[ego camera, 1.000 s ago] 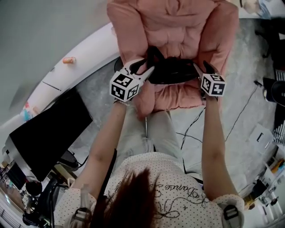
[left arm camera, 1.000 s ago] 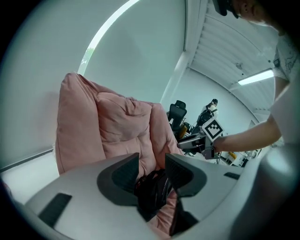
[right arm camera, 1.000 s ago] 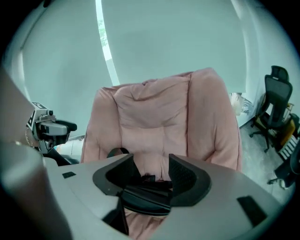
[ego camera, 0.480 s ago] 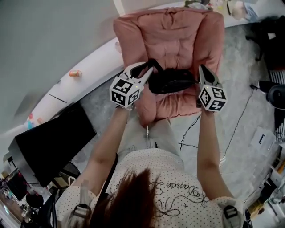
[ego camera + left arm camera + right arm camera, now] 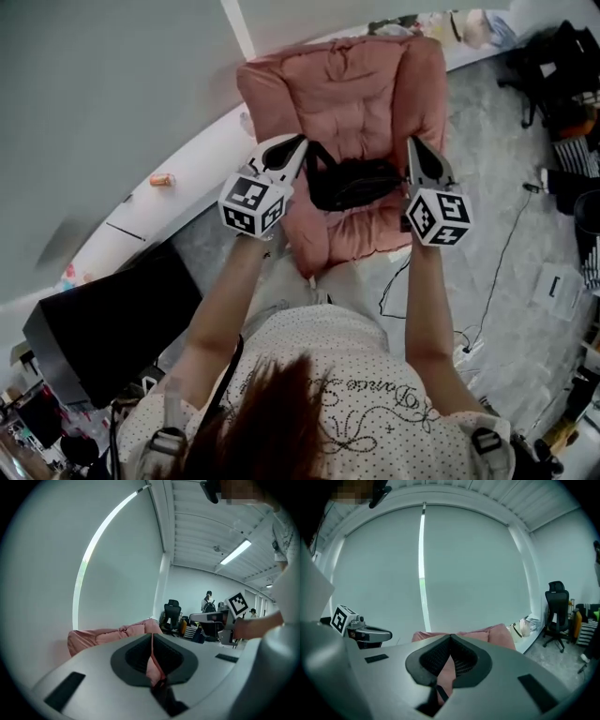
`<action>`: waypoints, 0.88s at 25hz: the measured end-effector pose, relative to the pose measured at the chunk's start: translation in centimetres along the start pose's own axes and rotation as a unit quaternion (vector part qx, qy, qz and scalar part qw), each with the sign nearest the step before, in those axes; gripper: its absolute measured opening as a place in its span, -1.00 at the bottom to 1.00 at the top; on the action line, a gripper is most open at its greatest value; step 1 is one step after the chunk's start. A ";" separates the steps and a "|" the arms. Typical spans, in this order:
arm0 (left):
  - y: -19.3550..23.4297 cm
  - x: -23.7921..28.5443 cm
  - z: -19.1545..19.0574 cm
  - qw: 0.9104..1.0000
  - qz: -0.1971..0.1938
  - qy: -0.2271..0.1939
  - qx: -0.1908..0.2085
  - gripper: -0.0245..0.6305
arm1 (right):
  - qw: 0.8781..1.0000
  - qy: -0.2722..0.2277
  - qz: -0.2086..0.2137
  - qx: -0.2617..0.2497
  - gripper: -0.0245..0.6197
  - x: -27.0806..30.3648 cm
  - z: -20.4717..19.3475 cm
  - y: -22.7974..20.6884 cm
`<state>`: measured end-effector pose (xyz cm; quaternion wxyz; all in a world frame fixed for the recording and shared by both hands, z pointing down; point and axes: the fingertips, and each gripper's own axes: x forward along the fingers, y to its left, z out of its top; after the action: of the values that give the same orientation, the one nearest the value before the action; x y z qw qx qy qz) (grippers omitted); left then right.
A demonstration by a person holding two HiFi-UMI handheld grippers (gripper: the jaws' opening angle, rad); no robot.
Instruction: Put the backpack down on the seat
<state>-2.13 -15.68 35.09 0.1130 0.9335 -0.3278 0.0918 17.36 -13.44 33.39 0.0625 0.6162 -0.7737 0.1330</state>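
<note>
A black backpack (image 5: 356, 183) lies on the seat of a pink padded armchair (image 5: 356, 84). My left gripper (image 5: 299, 141) hangs above the bag's left side, close to a raised black strap (image 5: 315, 155). Over the bag's right side is my right gripper (image 5: 413, 142). Both sets of jaws have just been closing, and now the tips meet with nothing pinched between them. In the left gripper view the left gripper (image 5: 151, 635) points over the chair, and a dark bit of the backpack (image 5: 164, 699) shows low in the gap. The right gripper view shows the right gripper (image 5: 450, 637) the same way.
A white curved ledge (image 5: 197, 150) with a small orange object (image 5: 161, 179) runs left of the chair. A black monitor (image 5: 103, 319) stands at lower left. Cables (image 5: 497, 267) and papers (image 5: 553, 286) lie on the floor at right. A black office chair (image 5: 555, 606) stands further off.
Both grippers have risen off the backpack and their jaws have gone from open to shut. The backpack stays on the seat.
</note>
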 end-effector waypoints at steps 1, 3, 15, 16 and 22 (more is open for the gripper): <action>-0.1 -0.2 0.5 1.000 0.000 -0.003 0.003 -0.88 | 1.000 -0.007 -0.003 -0.001 -0.89 -0.3 0.7 0.3; -0.3 -0.8 1.3 1.000 0.003 -0.009 0.006 -0.89 | 1.000 -0.022 -0.006 -0.001 -0.89 -1.0 2.0 1.0; -2.2 -3.6 5.9 0.997 0.021 -0.043 0.053 -0.91 | 0.996 -0.083 0.023 -0.032 -0.90 -4.1 7.4 6.7; -2.3 -3.8 6.3 0.997 0.021 -0.047 0.056 -0.91 | 0.996 -0.085 0.026 -0.031 -0.90 -4.3 7.5 6.9; -2.0 -4.4 7.6 0.996 0.023 -0.059 0.061 -0.91 | 0.995 -0.081 0.033 -0.039 -0.90 -4.7 7.1 8.1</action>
<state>-3.47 -13.60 26.41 0.0344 0.9347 -0.3490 0.0586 11.06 -9.38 24.30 0.0193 0.5960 -0.8009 0.0547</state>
